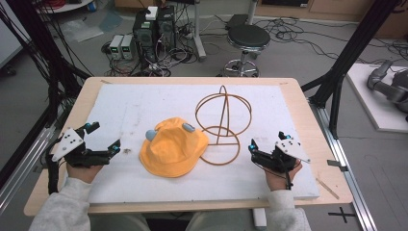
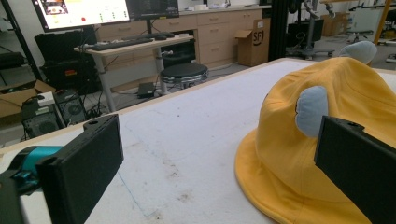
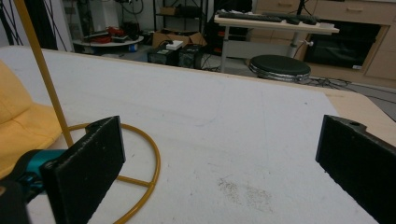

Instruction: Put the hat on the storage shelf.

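One hat point(image 1: 173, 149), one wire stand point(image 1: 223, 126), two grippers: left point(image 1: 103, 142), right point(image 1: 266, 146); one stool point(image 1: 247, 36).

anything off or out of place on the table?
Minor only. The yellow fabric bucket hat with grey ears lies slumped on the white foam mat, its brim overlapping the base ring of the orange wire hat stand. The mat shows faint dirt smudges near the left gripper. Nothing damaged or spilled.
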Demonstrator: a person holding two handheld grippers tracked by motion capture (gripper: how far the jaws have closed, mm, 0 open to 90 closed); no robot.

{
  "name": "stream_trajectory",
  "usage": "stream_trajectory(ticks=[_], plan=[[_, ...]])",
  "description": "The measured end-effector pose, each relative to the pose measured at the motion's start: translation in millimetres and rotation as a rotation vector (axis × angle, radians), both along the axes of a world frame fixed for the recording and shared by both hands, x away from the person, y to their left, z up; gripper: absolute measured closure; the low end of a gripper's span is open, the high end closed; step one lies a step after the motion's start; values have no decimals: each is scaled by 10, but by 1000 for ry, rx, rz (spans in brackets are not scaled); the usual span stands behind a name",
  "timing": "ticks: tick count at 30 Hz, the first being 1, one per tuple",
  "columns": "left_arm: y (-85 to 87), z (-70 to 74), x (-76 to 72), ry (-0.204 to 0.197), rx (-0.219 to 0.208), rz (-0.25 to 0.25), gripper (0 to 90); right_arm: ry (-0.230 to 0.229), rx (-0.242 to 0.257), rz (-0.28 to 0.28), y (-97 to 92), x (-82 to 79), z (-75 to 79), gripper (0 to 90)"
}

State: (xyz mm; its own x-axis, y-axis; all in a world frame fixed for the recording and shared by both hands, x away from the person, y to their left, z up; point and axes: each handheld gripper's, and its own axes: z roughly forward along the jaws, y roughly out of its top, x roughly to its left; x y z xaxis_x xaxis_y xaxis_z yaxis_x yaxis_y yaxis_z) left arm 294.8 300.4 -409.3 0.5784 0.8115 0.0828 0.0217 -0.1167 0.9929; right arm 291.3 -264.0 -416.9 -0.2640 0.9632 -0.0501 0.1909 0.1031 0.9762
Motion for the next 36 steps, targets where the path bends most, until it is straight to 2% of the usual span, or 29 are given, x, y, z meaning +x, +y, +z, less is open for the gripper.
stream_trajectory(ticks=[9,17,20,24,30,34,36], plan=[[-18,9,5,8,-2,-14,17,7,6,3,-1,-8,-1,9],[-26,34,6,-1,2,-22,17,10,4,6,-2,2,-8,9],[-51,39,26,15,8,-35,17,11,1,6,-1,2,-8,9],[-77,54,27,7,10,-47,17,13,-5,8,4,11,-14,9],[-135,78,39,14,14,-80,17,16,0,11,10,17,-19,9],[-223,106,53,12,28,-110,17,15,-2,10,-7,30,-22,9],[-309,131,69,12,35,-141,17,20,4,7,-12,36,-26,9]])
